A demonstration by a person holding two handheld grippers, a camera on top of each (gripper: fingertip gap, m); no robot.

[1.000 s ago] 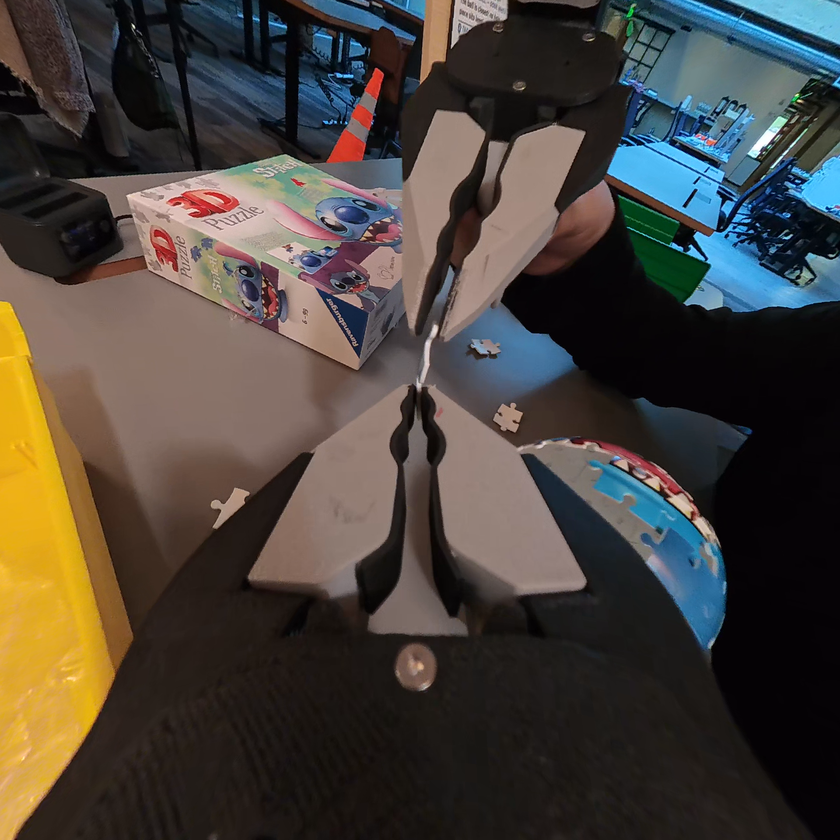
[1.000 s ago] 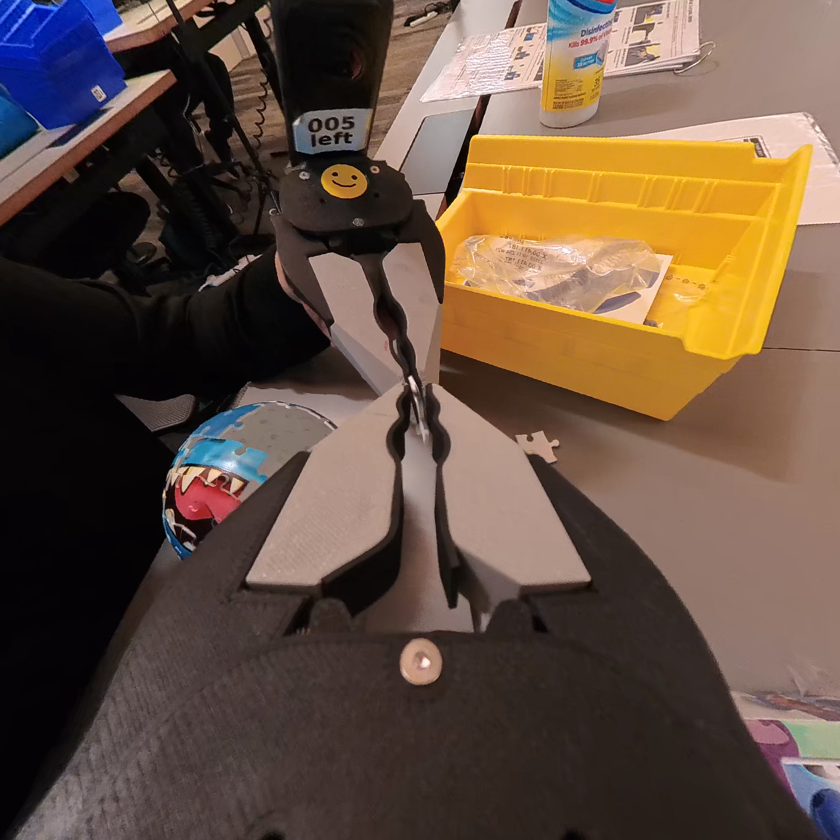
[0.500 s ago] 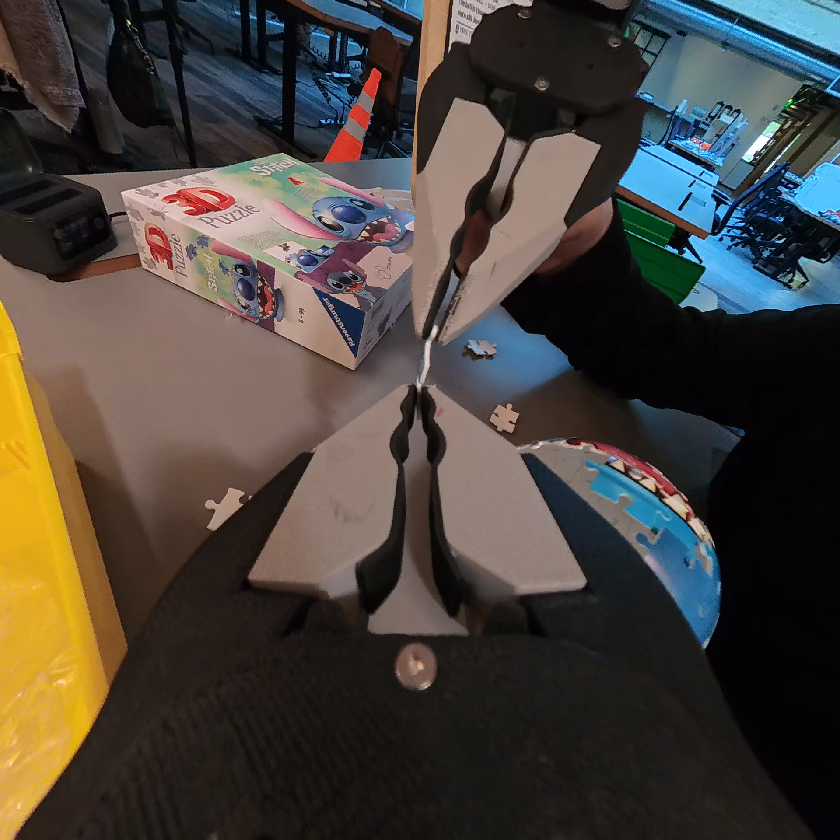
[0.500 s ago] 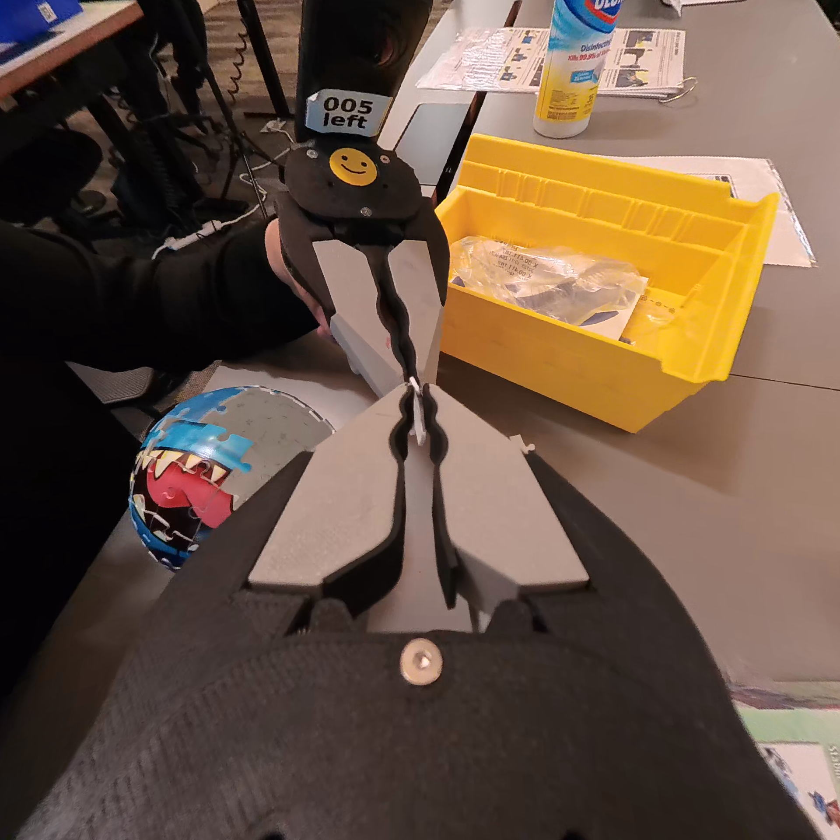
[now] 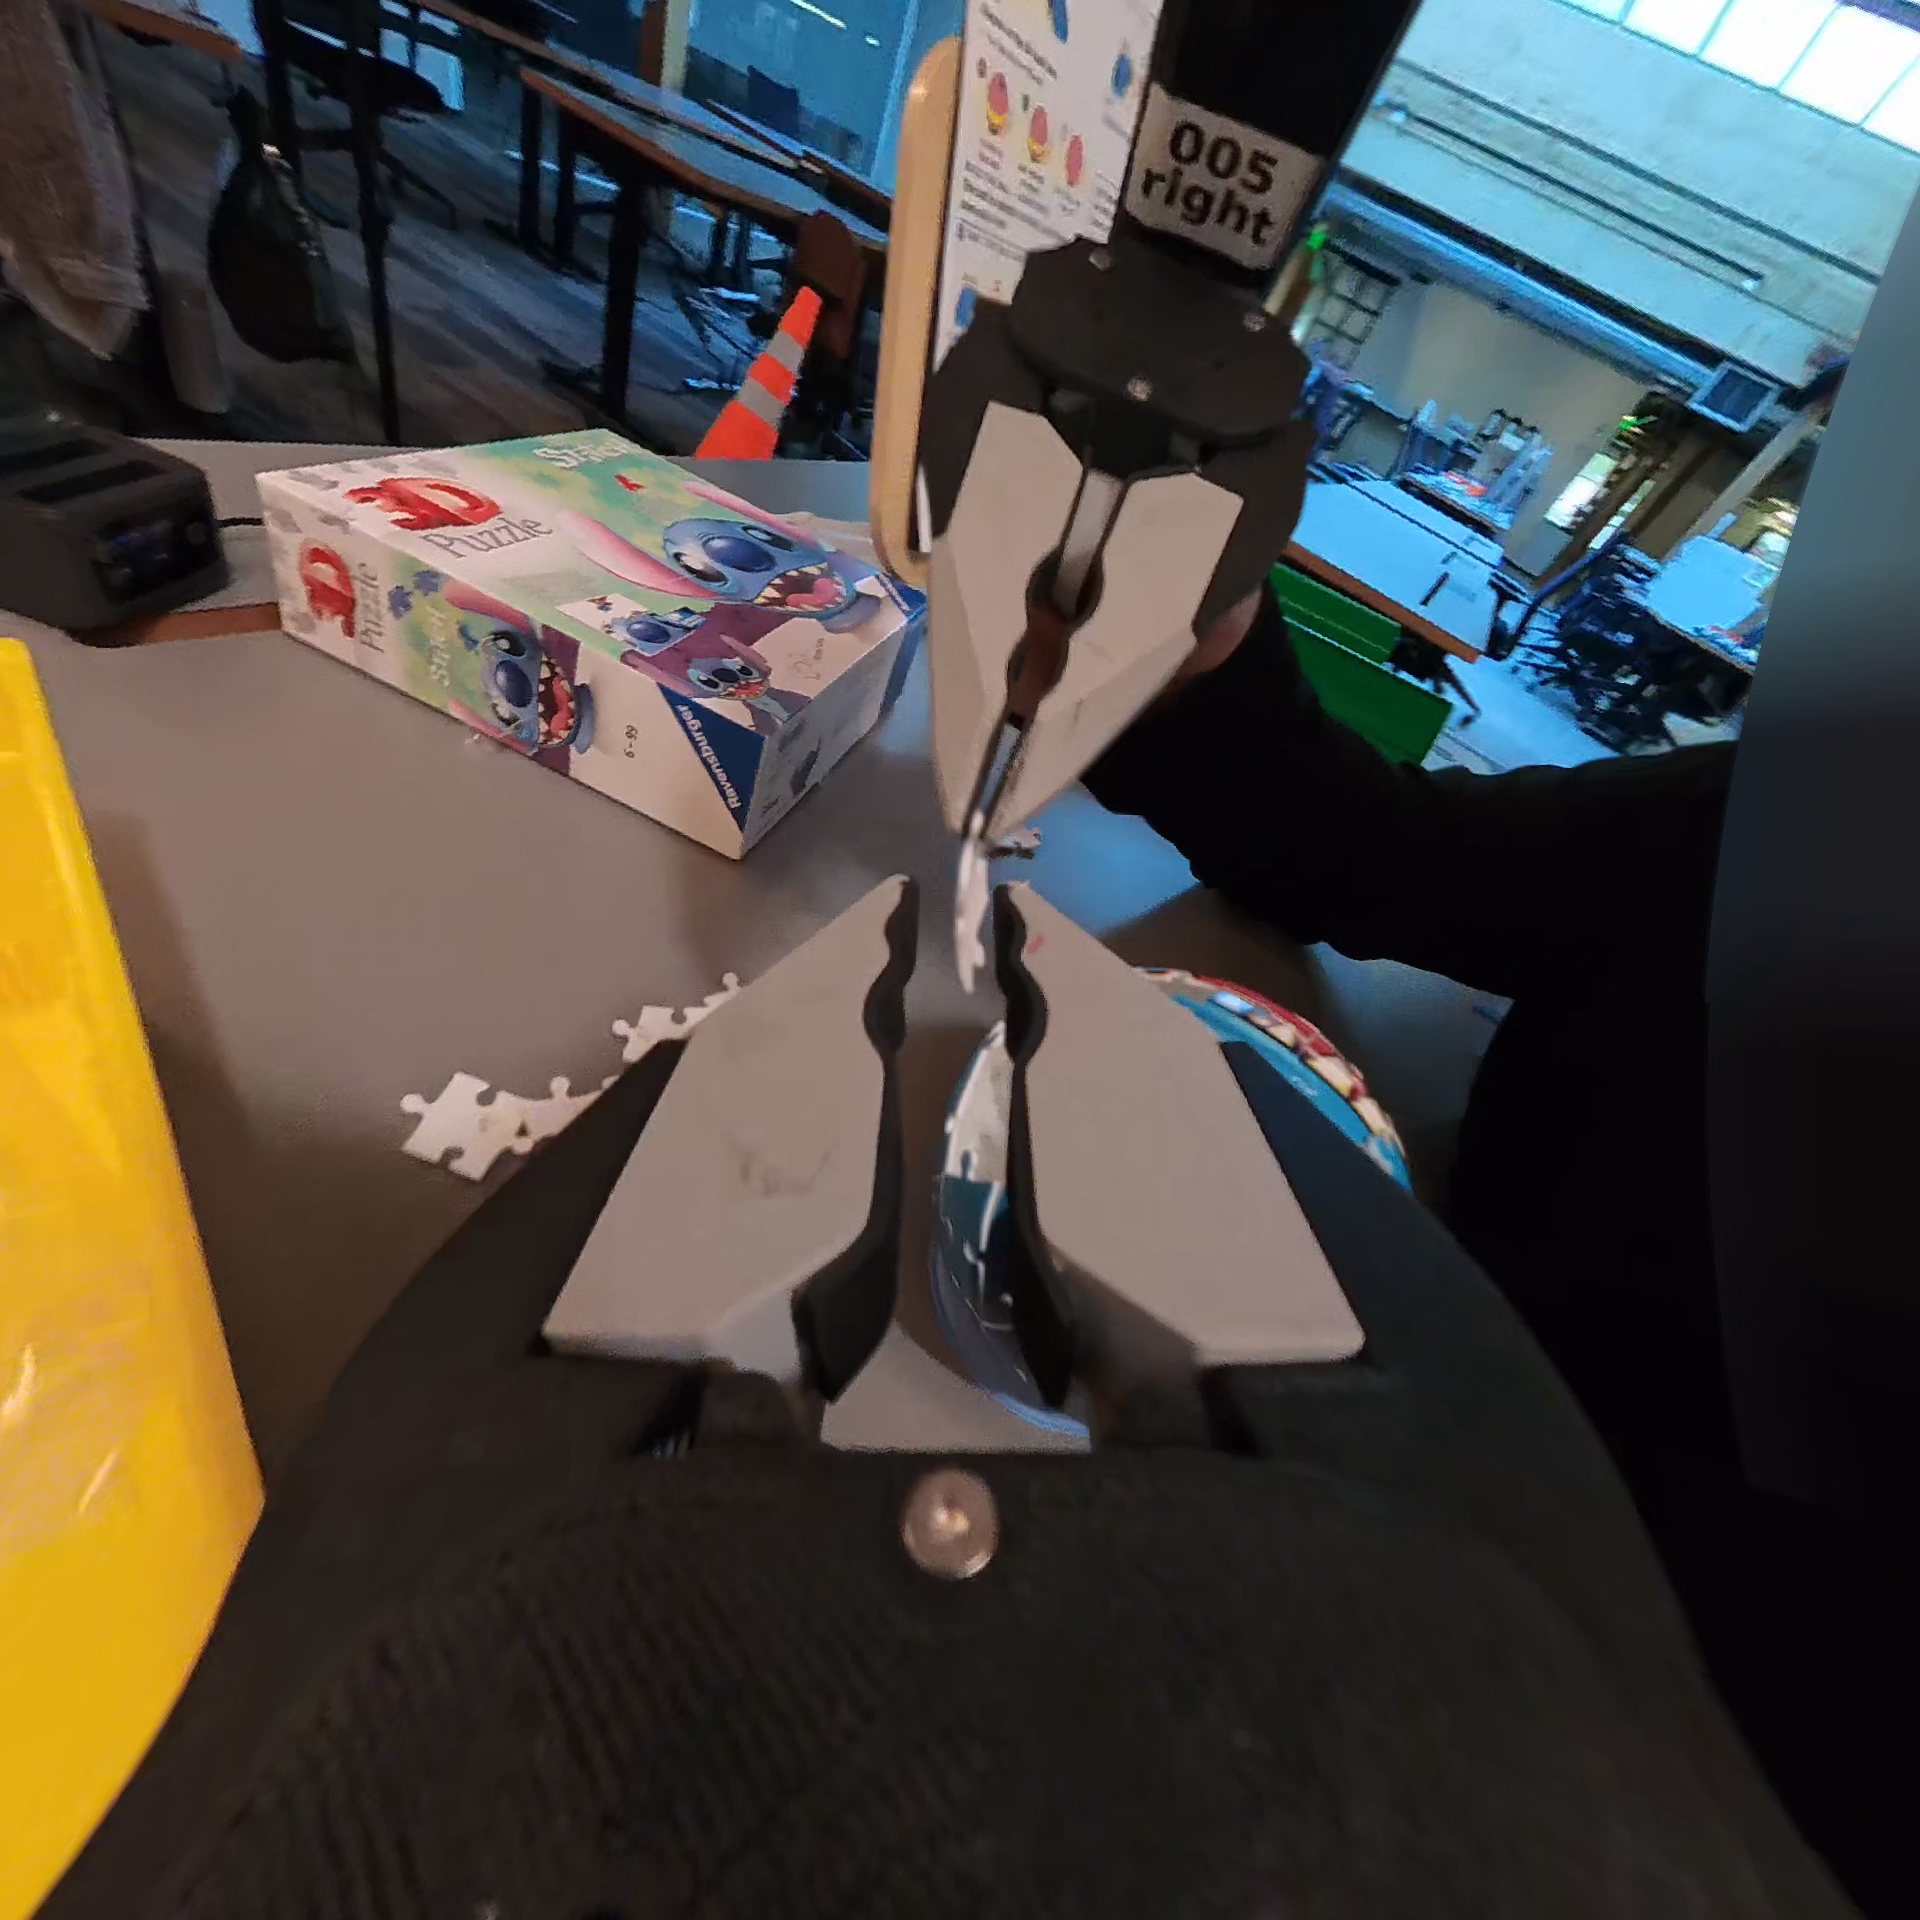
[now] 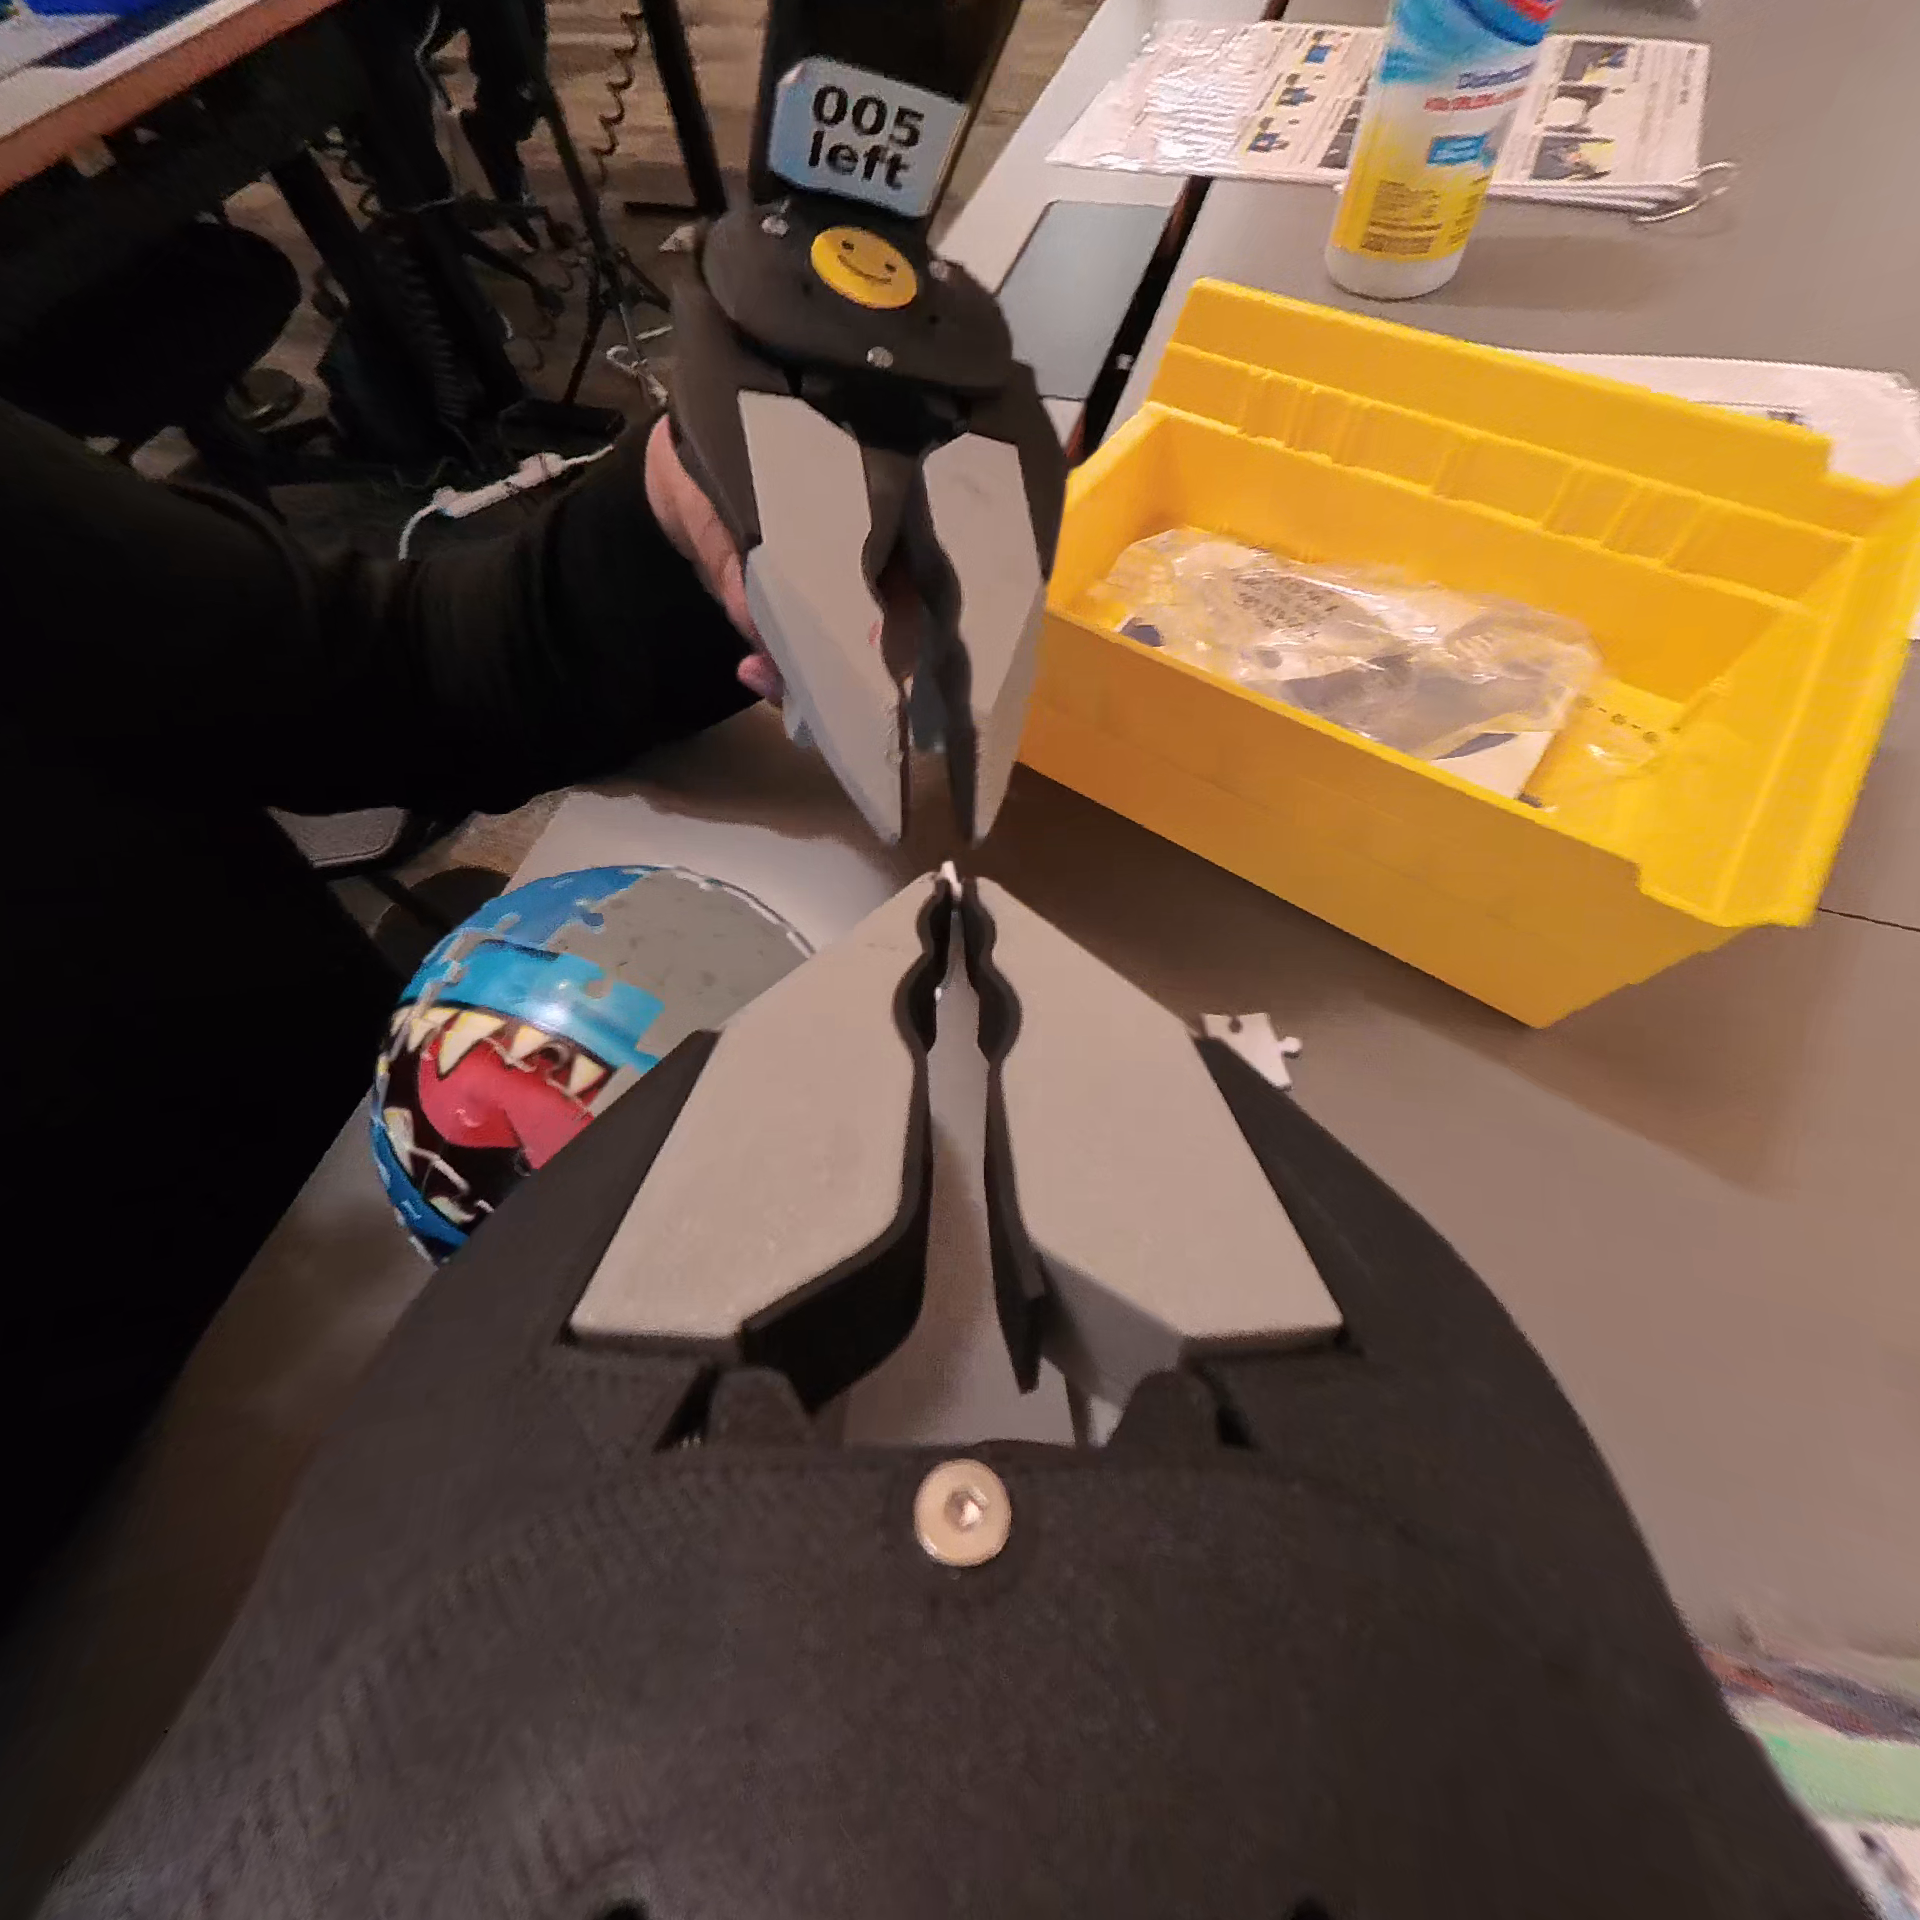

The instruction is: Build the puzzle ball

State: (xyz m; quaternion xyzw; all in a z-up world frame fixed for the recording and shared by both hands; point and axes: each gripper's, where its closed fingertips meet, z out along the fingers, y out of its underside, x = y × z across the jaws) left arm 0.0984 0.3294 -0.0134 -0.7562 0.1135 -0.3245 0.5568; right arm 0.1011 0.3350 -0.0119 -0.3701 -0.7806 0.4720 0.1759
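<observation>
Where both pinched before, left gripper (image 5: pixel 951 902) jaws now parted; right gripper (image 6: pixel 954 896) apparently alone clamps puzzle piece (image 5: pixel 971 906).

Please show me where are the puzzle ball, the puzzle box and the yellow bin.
puzzle ball (image 6: pixel 488 1070): right wrist view, on its red mouth.
puzzle box (image 5: pixel 582 592): left wrist view, on its top face.
yellow bin (image 6: pixel 1299 821): right wrist view, on its front wall.

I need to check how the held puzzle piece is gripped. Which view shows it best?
The left wrist view: the white puzzle piece hangs edge-on from the shut right gripper, between the open left gripper's fingers. The right wrist view shows only a white sliver of it at its own fingertips.
</observation>
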